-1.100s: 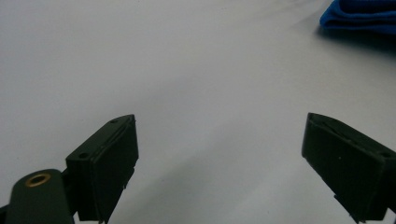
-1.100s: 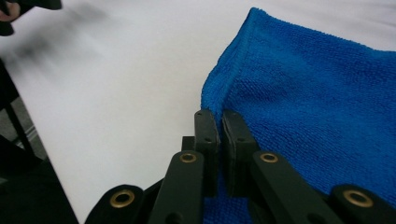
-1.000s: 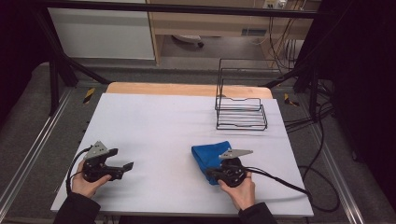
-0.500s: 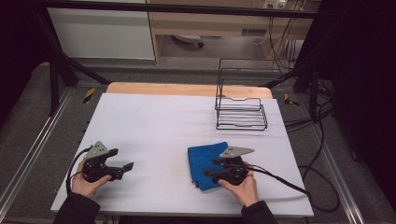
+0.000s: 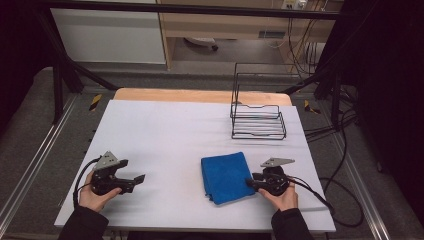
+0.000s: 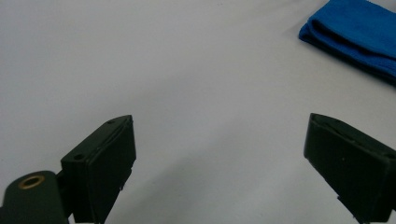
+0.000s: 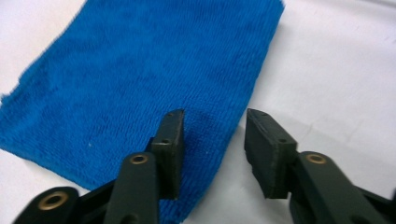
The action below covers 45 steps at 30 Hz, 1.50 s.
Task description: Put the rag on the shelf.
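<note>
Your right gripper [image 5: 250, 183] lay low at the right edge of the folded blue cloth [image 5: 225, 177], its jaws parted a little and clasping nothing; in the right gripper view [image 7: 213, 140] one jaw stood over the cloth [image 7: 140, 79] and the other over bare table just beside its edge. Your left gripper [image 5: 137, 179] rested well apart on the left, jaws spread wide and empty in the left gripper view [image 6: 219, 154], with a corner of the cloth [image 6: 355, 32] far off at the upper right.

You worked on a white table [image 5: 165, 130] with a wooden strip along its far edge. A black wire rack [image 5: 257, 117] stood on the far right part of it, apart from the cloth. Grey floor and dark frame posts surrounded the table, and cables [image 5: 330, 135] trailed on the right.

Your hands came up from the near edge in dark sleeves, each wrapped around its gripper. Whether the right jaws touched the cloth or hung just above it could not be told. The rack's upper wires were faint against the dark floor.
</note>
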Tool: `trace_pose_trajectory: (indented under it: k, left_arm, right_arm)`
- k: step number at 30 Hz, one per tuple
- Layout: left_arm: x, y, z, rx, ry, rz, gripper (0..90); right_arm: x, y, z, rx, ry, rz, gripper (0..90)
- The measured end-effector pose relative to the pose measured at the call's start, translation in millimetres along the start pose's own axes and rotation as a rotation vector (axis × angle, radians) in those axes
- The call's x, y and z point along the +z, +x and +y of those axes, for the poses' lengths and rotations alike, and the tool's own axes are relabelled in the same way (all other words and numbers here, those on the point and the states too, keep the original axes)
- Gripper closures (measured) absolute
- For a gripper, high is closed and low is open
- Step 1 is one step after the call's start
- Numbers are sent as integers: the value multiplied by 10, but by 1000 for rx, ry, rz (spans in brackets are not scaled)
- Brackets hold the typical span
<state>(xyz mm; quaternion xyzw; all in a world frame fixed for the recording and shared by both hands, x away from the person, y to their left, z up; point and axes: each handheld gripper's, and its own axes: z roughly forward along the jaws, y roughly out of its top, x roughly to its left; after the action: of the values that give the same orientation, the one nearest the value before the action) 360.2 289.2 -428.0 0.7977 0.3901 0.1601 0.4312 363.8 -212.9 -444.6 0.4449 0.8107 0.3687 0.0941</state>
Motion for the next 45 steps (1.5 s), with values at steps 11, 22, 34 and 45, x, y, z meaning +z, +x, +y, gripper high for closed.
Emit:
trace_pose_trajectory:
  k: [11, 22, 34, 45]
  left_arm:
    - [16, -26, 7, -7, 3, 1, 88]
    - [28, -58, 14, -9, 9, -4, 86]
    - [159, -240, 257, -13, 9, -24, 65]
    - [650, -700, 734, 30, 44, -68, 85]
  right_arm:
    - [-62, 31, -6, 83, 21, 40, 877]
    - [-259, 69, -111, 149, 23, -21, 867]
    - [-330, -150, -33, 19, -185, -8, 341]
    - [-301, -326, -18, 6, -198, 22, 94]
